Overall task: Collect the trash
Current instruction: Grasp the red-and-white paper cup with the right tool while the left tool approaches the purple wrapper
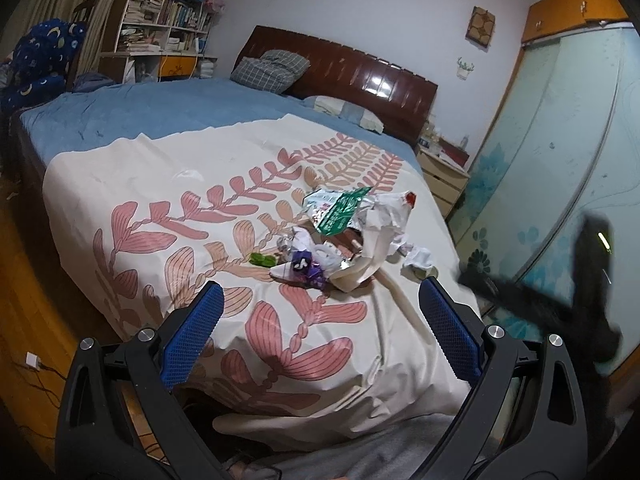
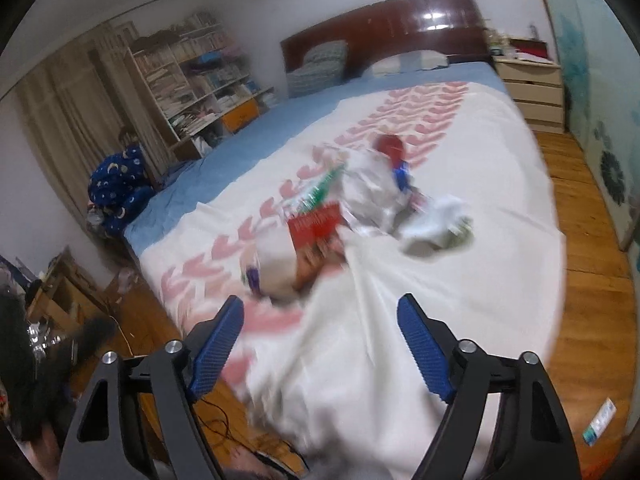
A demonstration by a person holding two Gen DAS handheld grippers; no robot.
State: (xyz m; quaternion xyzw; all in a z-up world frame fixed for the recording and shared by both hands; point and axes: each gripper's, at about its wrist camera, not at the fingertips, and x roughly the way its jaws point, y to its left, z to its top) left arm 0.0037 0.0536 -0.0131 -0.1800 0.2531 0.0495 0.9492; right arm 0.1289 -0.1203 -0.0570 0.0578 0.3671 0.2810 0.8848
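Observation:
A heap of trash lies on the cream, pink-leaf bedspread (image 1: 160, 184): a green-and-white foil wrapper (image 1: 340, 208), crumpled white paper (image 1: 384, 216), a purple wrapper (image 1: 304, 266), a small green scrap (image 1: 262, 258) and a white wad (image 1: 418, 258). My left gripper (image 1: 320, 296) is open and empty, above the bed's near end, short of the heap. In the blurred right wrist view the heap shows a red packet (image 2: 316, 226), white paper (image 2: 368, 184) and a white wad (image 2: 436, 220). My right gripper (image 2: 320, 312) is open and empty, just short of it.
The bed has a dark wooden headboard (image 1: 360, 68) and pillows (image 1: 268, 70). A bookshelf (image 1: 172, 4) stands at the far left, a nightstand (image 2: 532, 88) by the headboard, a sliding wardrobe (image 1: 560, 140) at the right. Wood floor (image 2: 592, 240) surrounds the bed. A small packet (image 2: 600, 422) lies on the floor.

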